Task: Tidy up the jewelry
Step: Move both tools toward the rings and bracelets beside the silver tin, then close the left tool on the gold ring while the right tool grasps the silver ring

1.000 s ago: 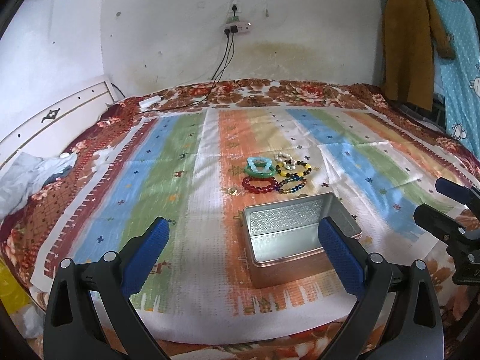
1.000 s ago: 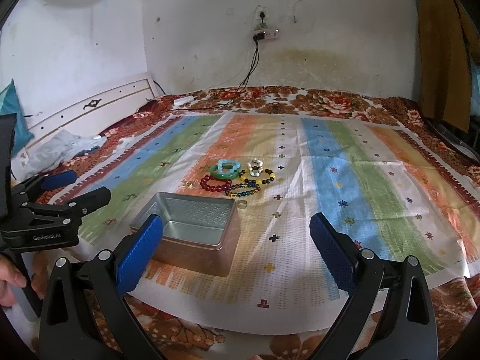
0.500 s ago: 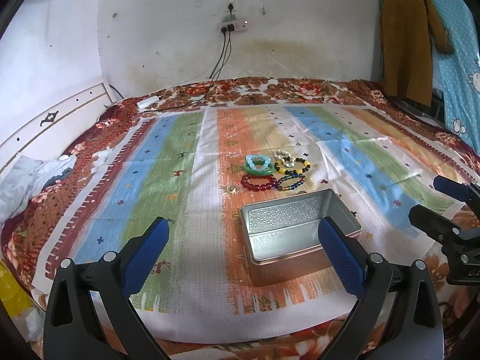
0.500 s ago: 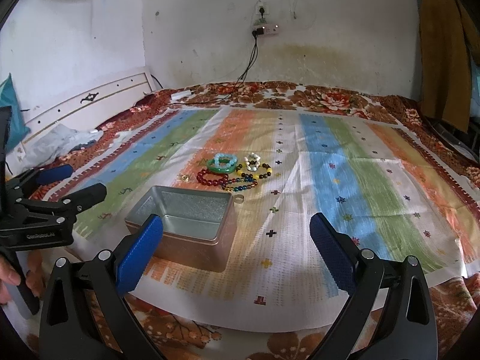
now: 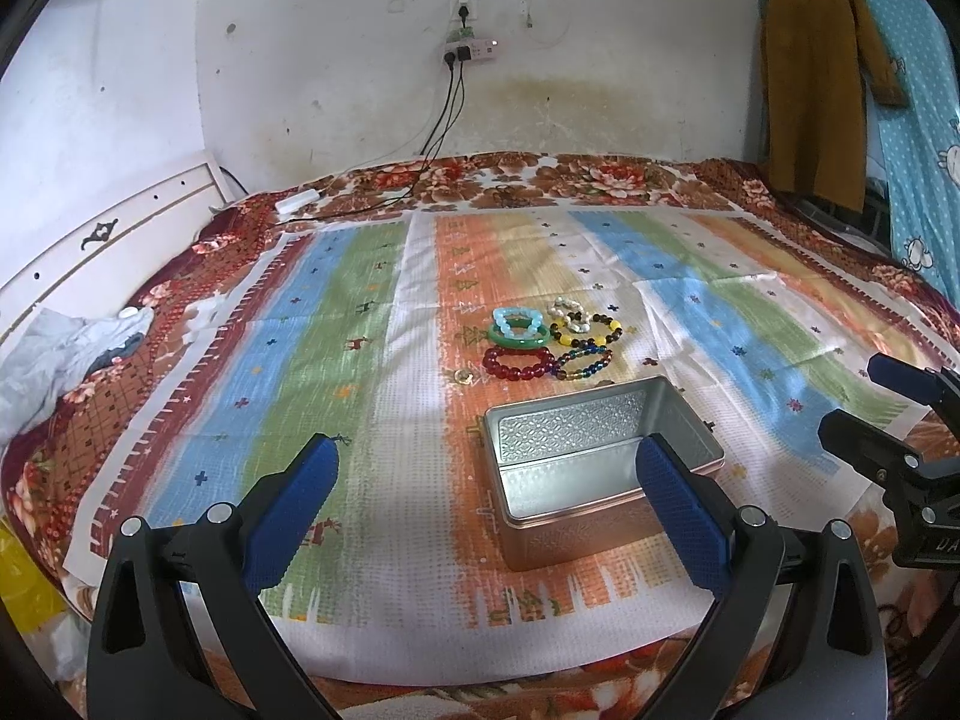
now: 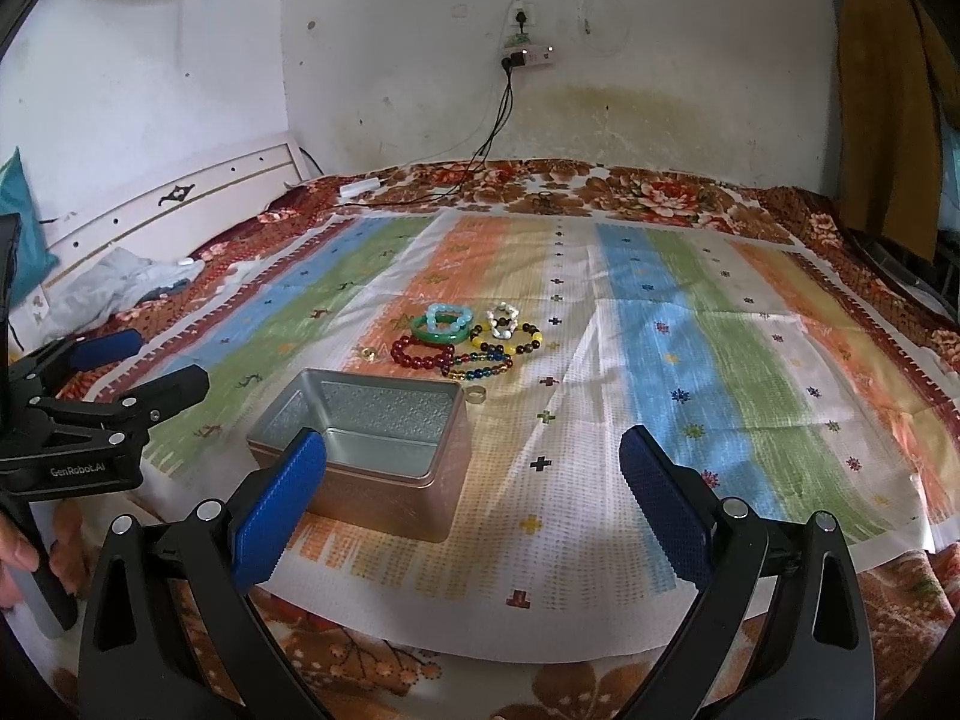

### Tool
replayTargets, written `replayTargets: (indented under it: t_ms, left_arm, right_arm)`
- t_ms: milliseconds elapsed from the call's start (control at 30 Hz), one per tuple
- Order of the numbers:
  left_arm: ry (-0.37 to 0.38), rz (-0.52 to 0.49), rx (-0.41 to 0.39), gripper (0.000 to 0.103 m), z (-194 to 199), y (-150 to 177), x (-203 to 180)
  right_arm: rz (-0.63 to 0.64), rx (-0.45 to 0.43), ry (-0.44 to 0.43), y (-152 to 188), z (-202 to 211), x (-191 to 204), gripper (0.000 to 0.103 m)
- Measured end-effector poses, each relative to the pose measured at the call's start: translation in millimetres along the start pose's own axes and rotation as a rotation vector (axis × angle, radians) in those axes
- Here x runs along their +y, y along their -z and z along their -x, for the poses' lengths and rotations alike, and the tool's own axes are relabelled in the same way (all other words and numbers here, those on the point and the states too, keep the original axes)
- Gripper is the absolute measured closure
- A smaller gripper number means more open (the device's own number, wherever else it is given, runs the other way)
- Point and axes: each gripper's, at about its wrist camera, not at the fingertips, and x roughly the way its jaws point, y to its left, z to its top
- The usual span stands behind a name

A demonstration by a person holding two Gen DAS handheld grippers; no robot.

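Observation:
An open, empty metal tin (image 5: 600,456) sits on a striped cloth on the bed; it also shows in the right wrist view (image 6: 366,444). Behind it lies a cluster of bead bracelets: a red one (image 5: 517,362), a green bangle with a pale blue one on it (image 5: 517,327), a white one (image 5: 567,310), a yellow-and-brown one (image 5: 591,330) and a multicoloured one (image 5: 583,363). A small gold ring (image 5: 462,376) lies left of them, and a silver ring (image 6: 476,396) lies by the tin's far corner. My left gripper (image 5: 489,507) is open and empty in front of the tin. My right gripper (image 6: 474,507) is open and empty, right of the tin.
The striped cloth (image 5: 336,360) covers a floral blanket (image 5: 600,180) on the bed. A white headboard (image 5: 102,240) and crumpled grey cloth (image 5: 66,354) are on the left. Cables hang from a wall socket (image 5: 468,48). Clothes hang at the right (image 5: 810,72).
Both grippers have shifted slightly, so the tin and bracelets sit a little lower in view. Both stay open and empty. Nothing on the bed has moved.

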Motion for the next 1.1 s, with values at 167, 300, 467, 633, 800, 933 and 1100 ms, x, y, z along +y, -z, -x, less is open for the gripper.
replayTargets:
  t_ms: [167, 300, 467, 633, 800, 933, 1100]
  left_arm:
    - [0.003, 0.006, 0.004, 0.005, -1, 0, 0]
    - [0.008, 0.009, 0.035, 0.005, -7, -1, 0]
    - [0.005, 0.037, 0.086, 0.006, -23, -7, 6]
    - [-0.022, 0.013, 0.113, 0.006, -37, -12, 3]
    - [-0.032, -0.02, 0.118, 0.006, -45, -21, 2]
    - [-0.052, -0.043, 0.114, 0.006, -55, -34, 2]
    - [-0.056, -0.061, 0.129, 0.006, -71, -47, 3]
  right_arm:
    - [-0.005, 0.006, -0.007, 0, -1, -1, 0.004]
    - [-0.012, 0.018, -0.022, -3, -4, -2, 0.004]
    - [-0.012, 0.041, -0.034, -8, -12, -3, 0.004]
    - [-0.011, 0.061, -0.034, -13, -23, -4, 0.004]
    - [-0.003, 0.081, -0.038, -23, -36, -6, 0.004]
    - [-0.002, 0.11, -0.058, -31, -47, -8, 0.004]
    - [0.009, 0.147, -0.069, -42, -68, -14, 0.004]
